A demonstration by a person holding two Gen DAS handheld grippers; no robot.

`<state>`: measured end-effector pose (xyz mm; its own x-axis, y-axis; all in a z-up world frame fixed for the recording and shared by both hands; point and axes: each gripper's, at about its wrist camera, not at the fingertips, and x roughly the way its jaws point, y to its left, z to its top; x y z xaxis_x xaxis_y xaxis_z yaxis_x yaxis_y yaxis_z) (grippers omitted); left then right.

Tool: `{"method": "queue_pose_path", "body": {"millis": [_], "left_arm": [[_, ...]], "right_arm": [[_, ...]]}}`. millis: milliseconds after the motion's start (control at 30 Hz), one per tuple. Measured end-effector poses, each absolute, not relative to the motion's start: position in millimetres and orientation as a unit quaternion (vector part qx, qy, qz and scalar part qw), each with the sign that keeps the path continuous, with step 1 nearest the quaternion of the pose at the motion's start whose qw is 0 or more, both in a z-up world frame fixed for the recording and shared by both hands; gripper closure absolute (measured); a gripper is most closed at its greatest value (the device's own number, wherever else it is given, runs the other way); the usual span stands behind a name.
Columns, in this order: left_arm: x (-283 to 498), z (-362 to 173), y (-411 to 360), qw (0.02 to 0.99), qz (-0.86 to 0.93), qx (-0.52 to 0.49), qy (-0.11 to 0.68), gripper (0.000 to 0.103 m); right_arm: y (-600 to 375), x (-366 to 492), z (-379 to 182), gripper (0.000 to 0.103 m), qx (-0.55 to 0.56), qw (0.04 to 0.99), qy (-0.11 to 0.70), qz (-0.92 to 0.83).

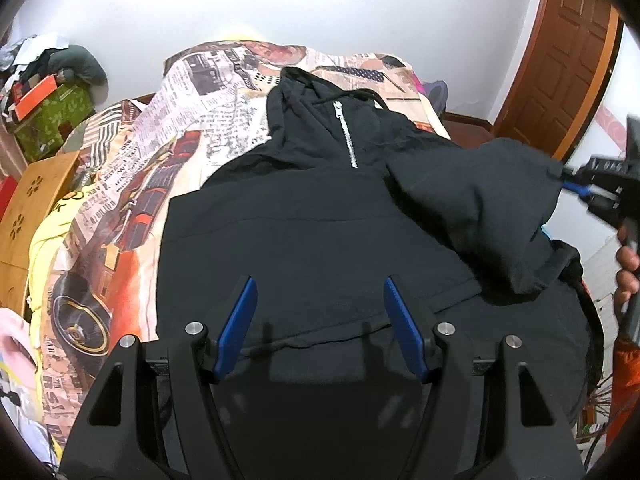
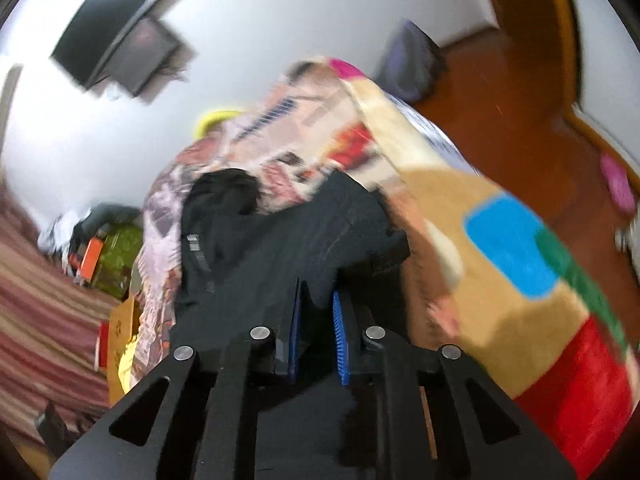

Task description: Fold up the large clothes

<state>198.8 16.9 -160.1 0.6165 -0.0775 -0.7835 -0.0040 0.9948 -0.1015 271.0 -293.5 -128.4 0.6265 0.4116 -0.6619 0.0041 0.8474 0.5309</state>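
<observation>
A black hooded jacket (image 1: 304, 240) with a silver zipper (image 1: 345, 132) lies front up on the bed, hood at the far end. My left gripper (image 1: 320, 286) is open and empty, hovering over the jacket's hem. My right gripper (image 1: 576, 188) is shut on the end of the jacket's right sleeve (image 1: 480, 208) and holds it lifted off the bed at the right side. In the blurred right wrist view the right gripper (image 2: 318, 300) has black fabric (image 2: 288, 248) pinched between its blue pads.
The bed is covered by a newspaper and car print sheet (image 1: 168, 132). A yellow garment (image 1: 48, 240) and a wooden table (image 1: 28, 216) are at the left. A green box (image 1: 52, 120) sits far left. A wooden door (image 1: 560, 60) stands at the right.
</observation>
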Motion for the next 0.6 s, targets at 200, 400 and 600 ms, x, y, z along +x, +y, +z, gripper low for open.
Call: {"method": "queue_pose_path", "body": {"millis": [200,400,600], "left_arm": [[188,-150,37,0.905,-0.008,-0.061,0.42,0.038],[171,-138,65,0.913,0.013,-0.069,0.401,0.038],[150,-132,102,0.917,0.045,-0.087,0.388,0.038]], "right_arm": [[-233,268,-78,0.091,0.191,0.887,0.373,0.195],[-154,262,-59,0.092,0.134,0.879,0.364,0.277],[-66,248,-79,0.092,0.066,0.848,0.398,0.344]]}}
